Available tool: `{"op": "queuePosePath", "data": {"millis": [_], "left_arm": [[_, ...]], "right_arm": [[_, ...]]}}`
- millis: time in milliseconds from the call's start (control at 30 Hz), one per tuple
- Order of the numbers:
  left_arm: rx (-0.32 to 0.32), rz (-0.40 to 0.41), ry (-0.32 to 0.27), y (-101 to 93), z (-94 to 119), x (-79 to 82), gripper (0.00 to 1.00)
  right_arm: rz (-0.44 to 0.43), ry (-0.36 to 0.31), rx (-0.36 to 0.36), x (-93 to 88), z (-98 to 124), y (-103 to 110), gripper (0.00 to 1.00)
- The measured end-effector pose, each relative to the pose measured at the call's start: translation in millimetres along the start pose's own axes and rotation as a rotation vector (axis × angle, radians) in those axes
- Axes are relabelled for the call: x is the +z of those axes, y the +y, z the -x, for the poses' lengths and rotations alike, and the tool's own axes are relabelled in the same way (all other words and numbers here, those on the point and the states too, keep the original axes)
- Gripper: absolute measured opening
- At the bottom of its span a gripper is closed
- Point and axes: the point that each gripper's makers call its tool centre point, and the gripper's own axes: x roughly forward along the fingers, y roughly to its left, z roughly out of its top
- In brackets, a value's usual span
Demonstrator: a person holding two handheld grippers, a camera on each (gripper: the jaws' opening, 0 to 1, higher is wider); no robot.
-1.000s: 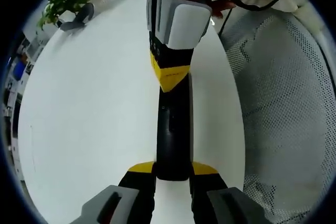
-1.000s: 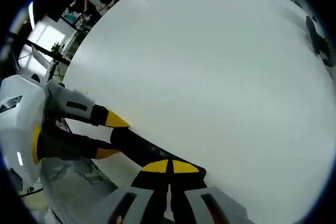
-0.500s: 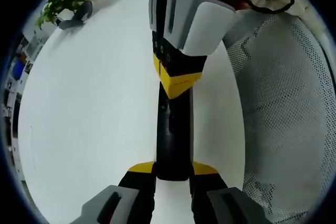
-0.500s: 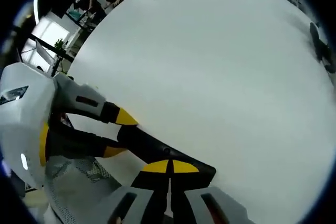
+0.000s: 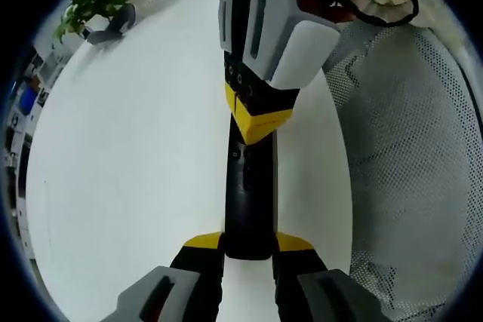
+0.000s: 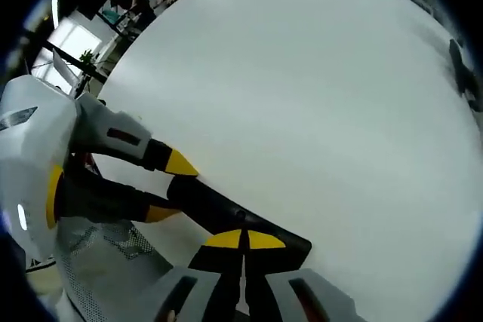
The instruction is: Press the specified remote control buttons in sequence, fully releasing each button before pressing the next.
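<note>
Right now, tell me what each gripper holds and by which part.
The left gripper clamps the black remote control by its near end. The right gripper, shut, holds nothing.

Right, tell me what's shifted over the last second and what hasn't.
In the left gripper view, the right tool, shut, has slid down along the black remote control toward the left tool, now covering more of its far end. Unchanged: the left tool stays clamped on the remote's near end, above the white table, and the potted plant sits in place.
</note>
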Motion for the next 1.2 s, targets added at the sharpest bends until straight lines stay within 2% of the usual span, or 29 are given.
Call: {"op": "queuePosePath", "data": {"millis": [133,367,467,700,767,833,900,1133,1200], "left_arm": [[0.0,-0.004,-0.008,0.1,0.2,-0.2,0.24],[0.0,0.004,-0.003,0.3,0.1,-0.2,0.24],[0.003,0.016,-0.003,0.2,0.1,-0.4,0.24],[0.011,0.021,0.015,-0.4,-0.1,-0.3,0.24],[0.012,0.022,0.022,-0.1,-0.1,-0.2,0.24],[0.012,0.021,0.031,-0.3,0.1,0.0,0.24],[0.012,0.02,0.035,-0.3,-0.1,-0.2,0.24],[0.015,0.029,0.02,-0.3,-0.2,-0.3,0.24],[0.015,0.028,0.023,-0.5,-0.3,-0.2,0.24]], "right_arm": [[-0.015,-0.024,0.016,0.3,0.1,-0.3,0.0],[0.001,-0.007,0.022,0.6,-0.1,1.9,0.0],[0.074,-0.018,-0.013,-0.2,0.3,3.4,0.0],[0.134,-0.001,-0.04,-3.9,0.4,5.7,0.0],[0.145,0.022,-0.046,-9.4,1.9,5.3,0.0],[0.156,0.013,-0.049,-11.4,2.8,5.4,0.0],[0.153,0.004,-0.045,-12.2,3.7,4.9,0.0],[0.107,0.053,0.004,-26.4,4.0,4.6,0.0],[0.113,0.042,0.003,-26.2,4.3,5.1,0.0]]}}
